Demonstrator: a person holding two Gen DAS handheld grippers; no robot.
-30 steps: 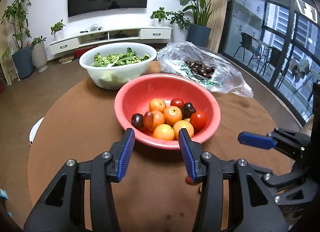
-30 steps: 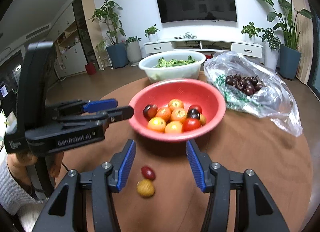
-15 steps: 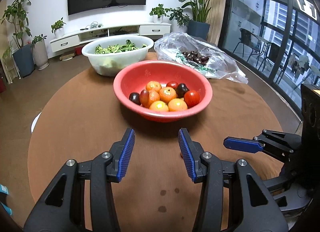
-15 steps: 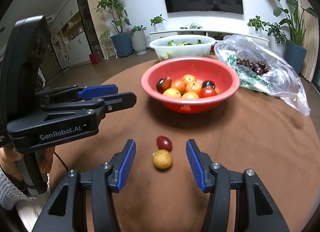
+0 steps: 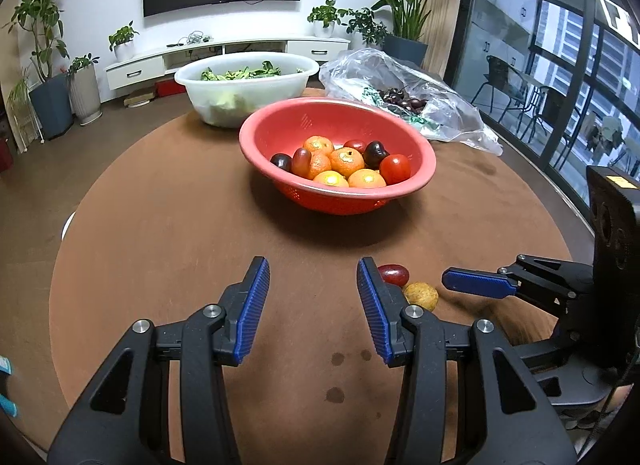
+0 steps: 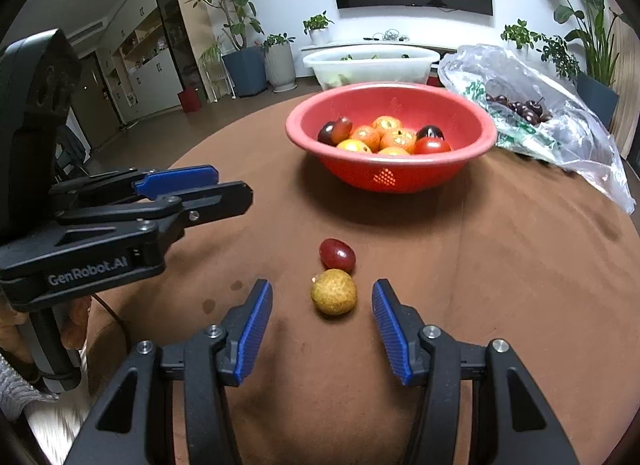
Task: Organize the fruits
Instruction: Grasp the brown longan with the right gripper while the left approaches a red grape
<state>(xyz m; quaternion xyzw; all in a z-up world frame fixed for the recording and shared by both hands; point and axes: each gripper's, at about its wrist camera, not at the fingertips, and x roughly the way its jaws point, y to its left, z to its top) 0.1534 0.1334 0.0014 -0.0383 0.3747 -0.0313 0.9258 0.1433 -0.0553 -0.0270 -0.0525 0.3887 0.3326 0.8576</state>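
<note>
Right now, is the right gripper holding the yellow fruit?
No, the right gripper is open, and the yellow fruit lies on the table untouched between its fingers.

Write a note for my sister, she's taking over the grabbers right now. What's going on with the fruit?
Left gripper: open, empty, over bare table.
Right gripper: open, empty, low over the table, with the yellow fruit just ahead between its fingertips, not gripped.
Red grape: on the table right behind the yellow fruit, nearly touching it.
Red bowl: farther back, already holding oranges, tomatoes and dark fruits.
Bag of cherries and white bowl of greens: behind it.
Done: most fruit is in the red bowl.
Left: probably the two loose fruits, yellow one first.
</note>
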